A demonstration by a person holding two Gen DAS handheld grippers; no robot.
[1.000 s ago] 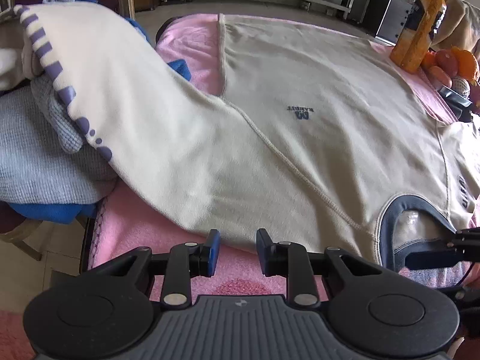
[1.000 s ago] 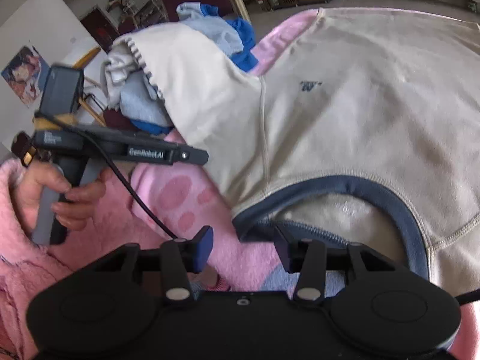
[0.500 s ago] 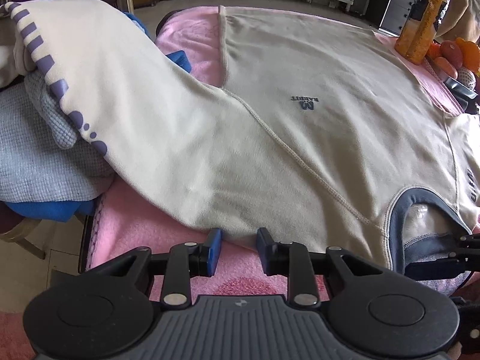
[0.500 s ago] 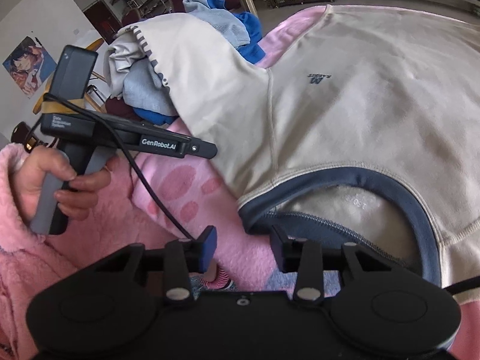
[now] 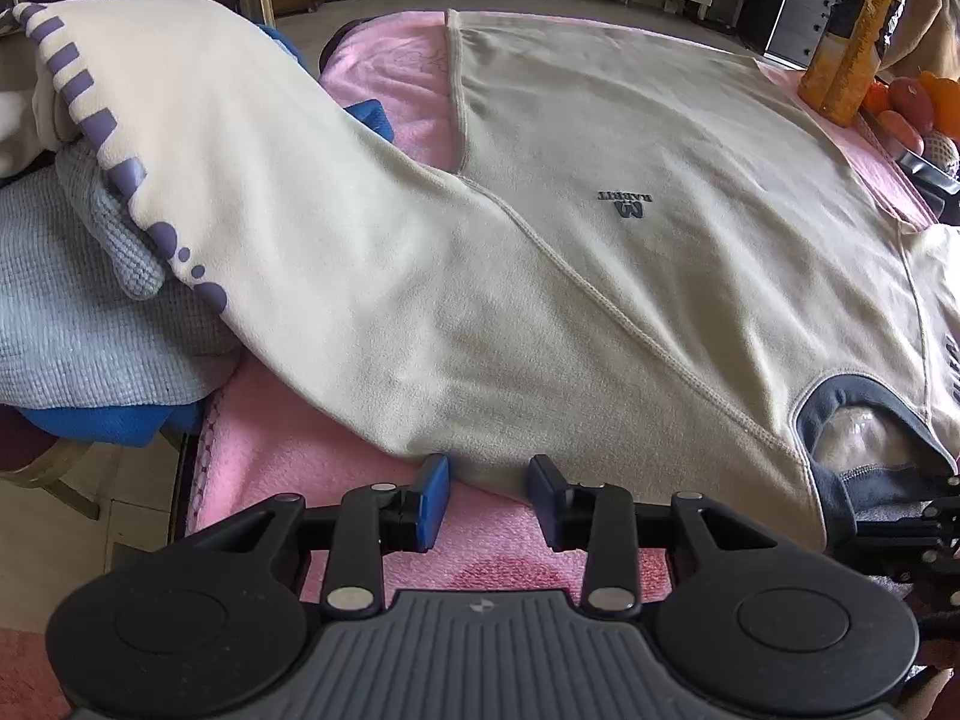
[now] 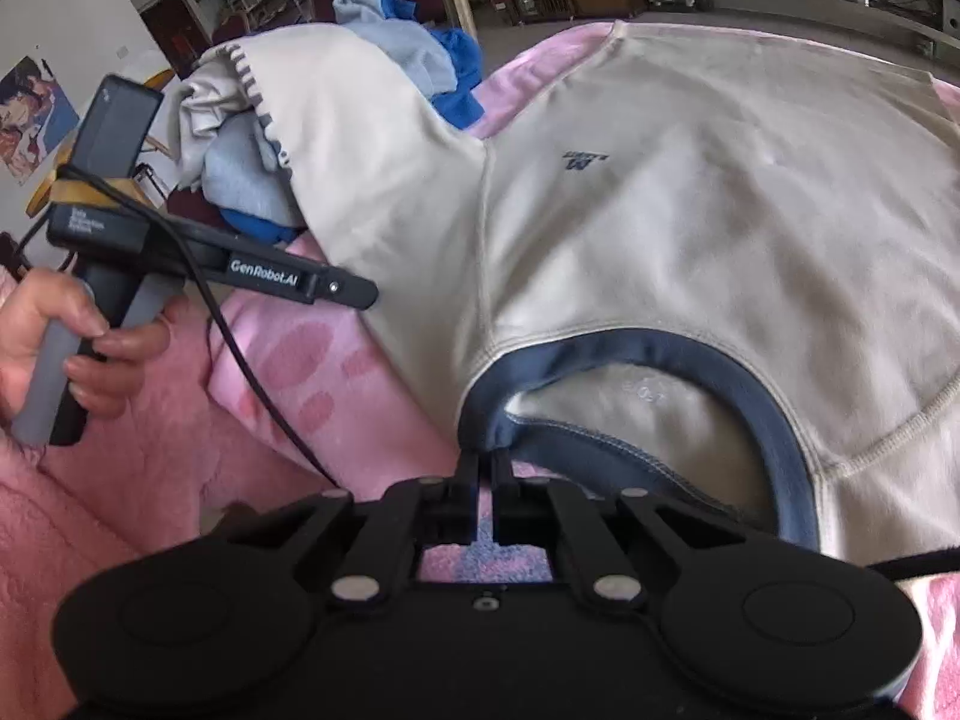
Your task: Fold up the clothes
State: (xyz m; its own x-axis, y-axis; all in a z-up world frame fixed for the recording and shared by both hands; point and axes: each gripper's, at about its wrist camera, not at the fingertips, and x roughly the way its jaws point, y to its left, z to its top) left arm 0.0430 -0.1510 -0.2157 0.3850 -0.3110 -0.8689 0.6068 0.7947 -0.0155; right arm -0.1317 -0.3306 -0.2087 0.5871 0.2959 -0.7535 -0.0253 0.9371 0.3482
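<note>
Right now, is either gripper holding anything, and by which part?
The right gripper is shut on the cream sweatshirt, pinching its navy collar at the edge. The left gripper holds nothing; its jaws are opening at the shoulder edge.

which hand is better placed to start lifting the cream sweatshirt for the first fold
Right. The right gripper is shut on the sweatshirt's navy collar. The left gripper is opening at the shoulder edge, gripping nothing.

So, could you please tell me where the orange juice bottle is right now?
In the left wrist view, the orange juice bottle stands upright at the far right, beyond the spread cream fleece sweatshirt, next to a pile of orange fruit.
</note>
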